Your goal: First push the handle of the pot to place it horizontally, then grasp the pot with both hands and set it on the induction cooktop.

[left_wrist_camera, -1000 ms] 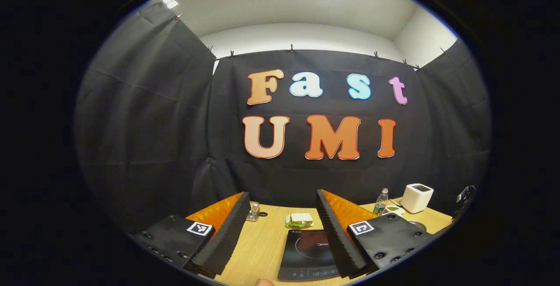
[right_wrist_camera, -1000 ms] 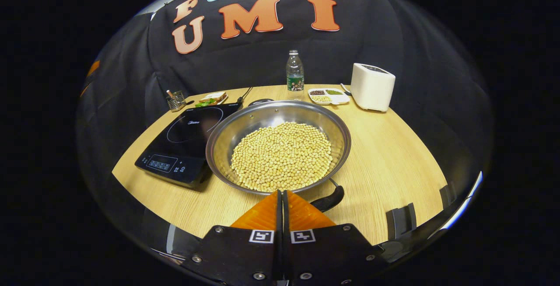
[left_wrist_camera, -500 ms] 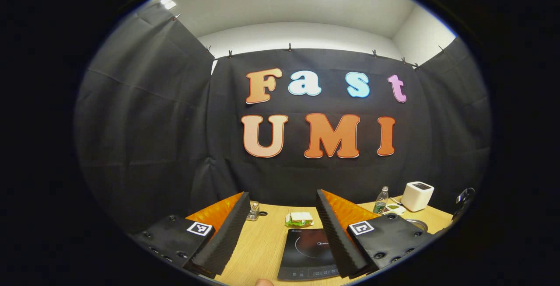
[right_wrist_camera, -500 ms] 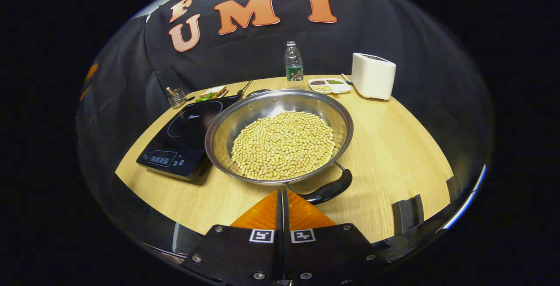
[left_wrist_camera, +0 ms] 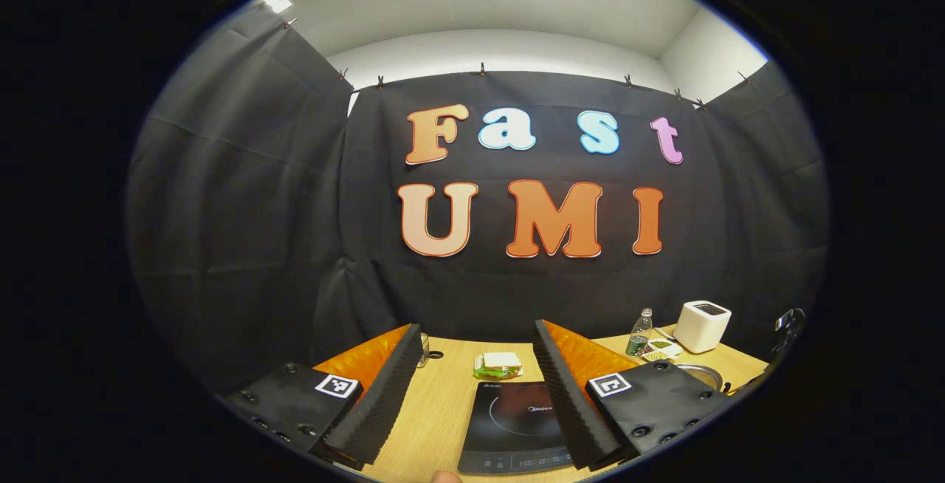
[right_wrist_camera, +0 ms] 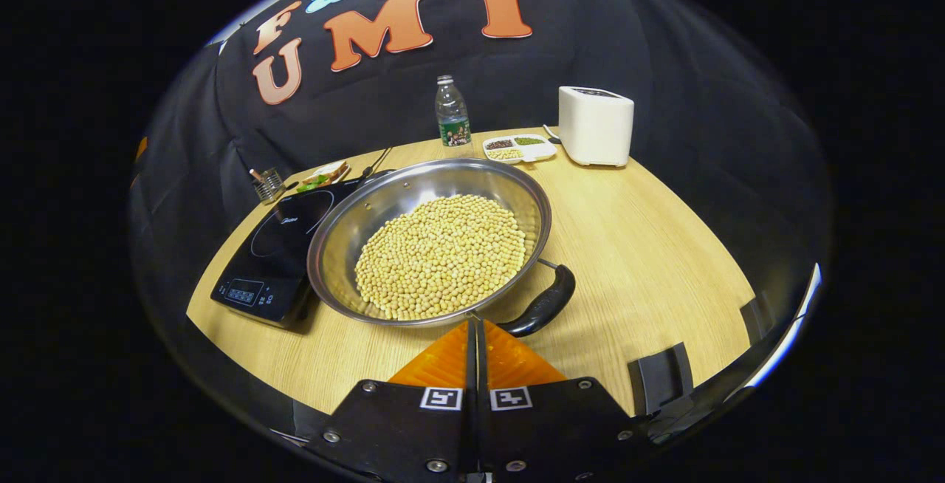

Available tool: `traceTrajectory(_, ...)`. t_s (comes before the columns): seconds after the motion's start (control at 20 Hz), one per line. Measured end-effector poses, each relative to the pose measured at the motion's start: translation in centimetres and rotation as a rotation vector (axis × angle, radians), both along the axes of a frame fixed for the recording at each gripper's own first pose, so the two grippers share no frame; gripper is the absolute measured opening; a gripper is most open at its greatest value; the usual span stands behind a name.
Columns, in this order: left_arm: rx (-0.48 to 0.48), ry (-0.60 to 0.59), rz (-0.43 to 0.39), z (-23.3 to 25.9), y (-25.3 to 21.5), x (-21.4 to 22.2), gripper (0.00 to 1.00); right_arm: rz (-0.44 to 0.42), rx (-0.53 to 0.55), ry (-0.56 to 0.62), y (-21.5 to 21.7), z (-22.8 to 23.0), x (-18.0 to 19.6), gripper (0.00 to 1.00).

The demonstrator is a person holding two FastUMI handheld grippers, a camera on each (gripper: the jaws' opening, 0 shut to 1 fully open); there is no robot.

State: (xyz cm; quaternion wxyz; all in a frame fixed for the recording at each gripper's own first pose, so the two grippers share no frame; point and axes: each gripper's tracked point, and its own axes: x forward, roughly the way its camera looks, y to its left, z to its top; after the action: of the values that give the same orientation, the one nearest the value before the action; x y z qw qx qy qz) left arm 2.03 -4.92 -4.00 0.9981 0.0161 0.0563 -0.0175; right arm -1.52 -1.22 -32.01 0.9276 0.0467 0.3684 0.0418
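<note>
Nudging the pot handle level

Right gripper [right_wrist_camera: 472, 328], fingers pressed together and empty, sits beside the pot's [right_wrist_camera: 428, 250] black handle [right_wrist_camera: 543, 307]; push sideways gently, keeping soybeans [right_wrist_camera: 441, 255] settled. Left gripper [left_wrist_camera: 472, 365] hangs wide apart above the induction cooktop [left_wrist_camera: 509, 427].

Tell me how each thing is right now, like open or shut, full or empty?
Pot: on the table beside the cooktop, holding yellow beans.
Pot handle: black, angled toward the near right.
Induction cooktop: nothing on its glass.
Bottle: upright, cap on.
Divided dish: compartments hold different grains.
Right gripper: fingers shut, holding nothing.
Left gripper: fingers open, holding nothing.
</note>
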Motion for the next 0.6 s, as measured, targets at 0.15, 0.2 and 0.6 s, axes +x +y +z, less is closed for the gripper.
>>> traceTrajectory(0.15, -0.004, 0.002, -0.005, -0.1, -0.5, 0.4, 0.99, -0.015, 0.025, 0.007, -0.8, -0.1, 0.7, 0.0)
traceTrajectory(0.2, -0.003, 0.004, -0.006, -0.2, -0.7, 0.7, 0.98, -0.021, 0.034, 0.009, -1.1, 0.0, 0.9, 0.0)
traceTrajectory(0.6, -0.002, 0.025, -0.006, -1.4, -1.6, 1.6, 0.99, -0.044, 0.032, 0.007, -2.6, -0.2, 2.9, 0.0)
